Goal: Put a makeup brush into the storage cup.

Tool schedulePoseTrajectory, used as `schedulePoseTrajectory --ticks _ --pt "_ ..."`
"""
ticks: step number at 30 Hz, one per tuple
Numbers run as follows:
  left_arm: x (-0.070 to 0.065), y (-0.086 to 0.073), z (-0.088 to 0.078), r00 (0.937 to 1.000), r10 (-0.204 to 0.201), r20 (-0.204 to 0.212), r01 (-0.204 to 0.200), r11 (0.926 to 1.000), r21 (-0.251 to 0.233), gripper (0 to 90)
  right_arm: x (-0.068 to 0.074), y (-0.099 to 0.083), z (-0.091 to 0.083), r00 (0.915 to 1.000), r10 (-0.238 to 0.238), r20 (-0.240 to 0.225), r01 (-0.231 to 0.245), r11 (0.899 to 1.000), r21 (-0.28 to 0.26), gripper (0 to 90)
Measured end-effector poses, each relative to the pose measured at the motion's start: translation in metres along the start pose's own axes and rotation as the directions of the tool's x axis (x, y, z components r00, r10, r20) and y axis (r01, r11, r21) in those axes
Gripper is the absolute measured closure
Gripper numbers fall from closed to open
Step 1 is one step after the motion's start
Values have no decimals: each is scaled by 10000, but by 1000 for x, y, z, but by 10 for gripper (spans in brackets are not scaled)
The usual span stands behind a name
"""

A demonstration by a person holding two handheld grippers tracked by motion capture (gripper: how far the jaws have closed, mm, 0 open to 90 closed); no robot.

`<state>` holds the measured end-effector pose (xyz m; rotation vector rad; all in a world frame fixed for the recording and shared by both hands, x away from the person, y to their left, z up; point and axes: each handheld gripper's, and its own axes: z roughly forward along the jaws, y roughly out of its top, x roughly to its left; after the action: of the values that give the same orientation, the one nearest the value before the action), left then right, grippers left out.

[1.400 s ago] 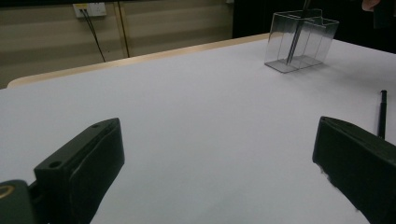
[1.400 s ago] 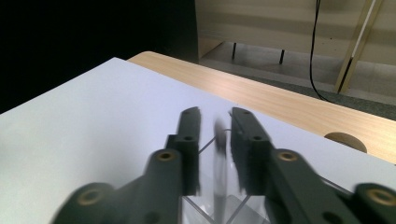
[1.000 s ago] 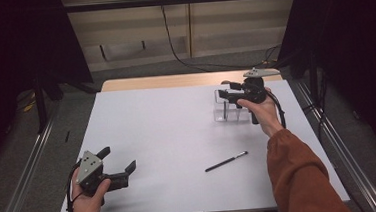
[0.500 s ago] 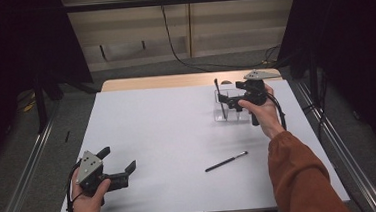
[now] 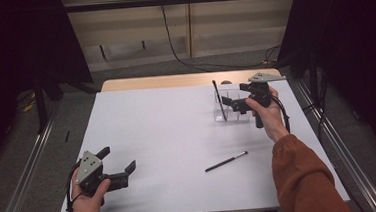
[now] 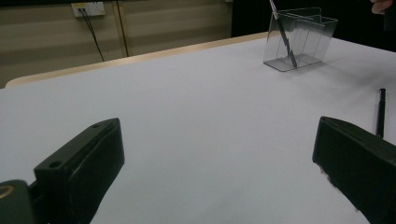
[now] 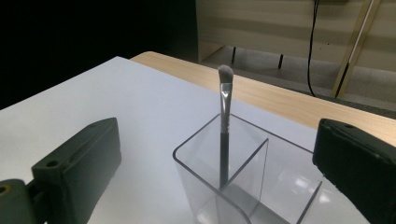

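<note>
Makeup brush (image 7: 224, 130) standing handle-down in the near-left compartment of the clear acrylic organizer (image 7: 261, 186), bristles up, leaning against the rim at the far right of the white table (image 5: 178, 136). Nearest the person, left hand-held gripper (image 5: 116, 167) resting low at the table's front left corner, jaws spread wide, nothing between them. Farther in, toward the right, second brush (image 5: 226, 161) lying flat on the table, well apart from the organizer, seen also beyond the left jaws (image 6: 381, 112). Farthest, right hand-held gripper (image 5: 232, 103) held just beside the organizer, jaws just opened to full spread and clear of the standing brush, gripping nothing.

Judged as the release step of dropping the first brush, with the lying one likely next. Done well: drawn back and upward with jaws kept wide, so neither pad clips the leaning handle or nudges the light organizer; then lowered over the middle of the lying brush, jaws set across its shaft before closing.
</note>
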<state>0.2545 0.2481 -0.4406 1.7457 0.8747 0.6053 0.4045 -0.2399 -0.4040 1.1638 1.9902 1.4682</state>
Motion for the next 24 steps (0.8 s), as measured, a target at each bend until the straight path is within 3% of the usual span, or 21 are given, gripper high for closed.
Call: schedulePoseTrajectory --ticks 24 --pt "0 1 -1 10000 12 2 -12 10000 -66 22 -1 -13 -37 9999 88 -75 -89 9998 -193 7"
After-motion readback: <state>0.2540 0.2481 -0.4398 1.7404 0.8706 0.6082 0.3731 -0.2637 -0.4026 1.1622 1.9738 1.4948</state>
